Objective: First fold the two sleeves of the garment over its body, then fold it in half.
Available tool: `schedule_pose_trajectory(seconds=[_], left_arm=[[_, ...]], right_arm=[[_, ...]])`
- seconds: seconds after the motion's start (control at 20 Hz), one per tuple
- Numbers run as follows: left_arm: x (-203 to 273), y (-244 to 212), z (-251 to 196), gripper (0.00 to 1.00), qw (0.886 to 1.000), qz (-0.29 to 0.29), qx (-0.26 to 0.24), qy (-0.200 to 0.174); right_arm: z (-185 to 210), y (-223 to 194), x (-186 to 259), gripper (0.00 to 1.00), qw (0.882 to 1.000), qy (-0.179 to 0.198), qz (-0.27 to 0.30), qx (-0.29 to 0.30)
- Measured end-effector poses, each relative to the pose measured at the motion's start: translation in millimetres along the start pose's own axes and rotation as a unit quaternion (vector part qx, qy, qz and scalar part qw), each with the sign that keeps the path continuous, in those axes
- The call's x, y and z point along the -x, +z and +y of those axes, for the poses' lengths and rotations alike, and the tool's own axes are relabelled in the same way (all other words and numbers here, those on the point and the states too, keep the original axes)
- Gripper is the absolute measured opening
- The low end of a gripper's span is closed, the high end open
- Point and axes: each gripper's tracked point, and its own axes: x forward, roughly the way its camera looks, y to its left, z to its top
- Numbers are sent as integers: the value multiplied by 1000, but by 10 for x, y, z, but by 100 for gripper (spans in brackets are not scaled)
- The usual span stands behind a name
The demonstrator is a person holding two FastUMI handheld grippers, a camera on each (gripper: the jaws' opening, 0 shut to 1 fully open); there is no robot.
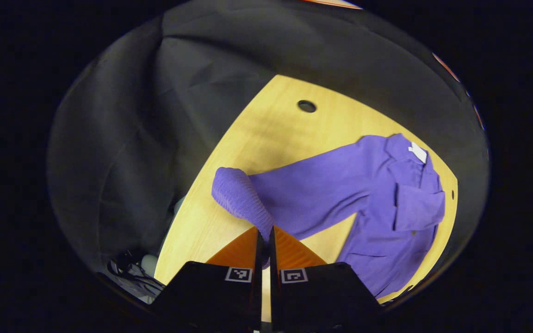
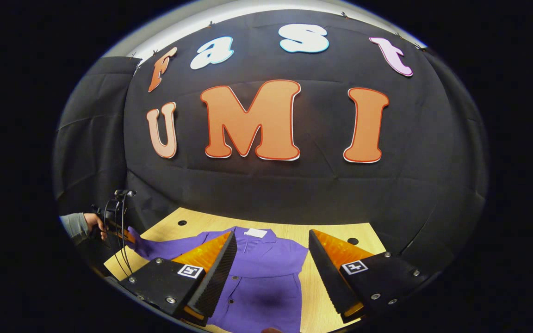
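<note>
Over the desk [image 1: 266,134] | left tongs [image 1: 265,240] pinch the purple garment [image 1: 387,217] by its sleeve cuff [image 1: 238,194], lifted, likely to fold over the body | right tongs [image 2: 271,270] wide, hovering above the garment's chest, empty.

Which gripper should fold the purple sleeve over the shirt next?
Left. The left gripper is already shut on the sleeve, lifted off the table. The right gripper hovers open over the shirt's body, holding nothing.
</note>
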Motion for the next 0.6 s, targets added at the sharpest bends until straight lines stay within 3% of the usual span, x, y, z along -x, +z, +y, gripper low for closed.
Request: schedule_pose_trajectory(seconds=[0.35, 0.6], left_arm=[[597, 447, -1144, 8, 994, -43, -89, -50], [777, 641, -2159, 8, 978, -71, -176, -86]], right_arm=[[-211, -136, -23, 93, 1000, 3, 2, -5], [-366, -197, -36, 93, 1000, 5, 3, -10]])
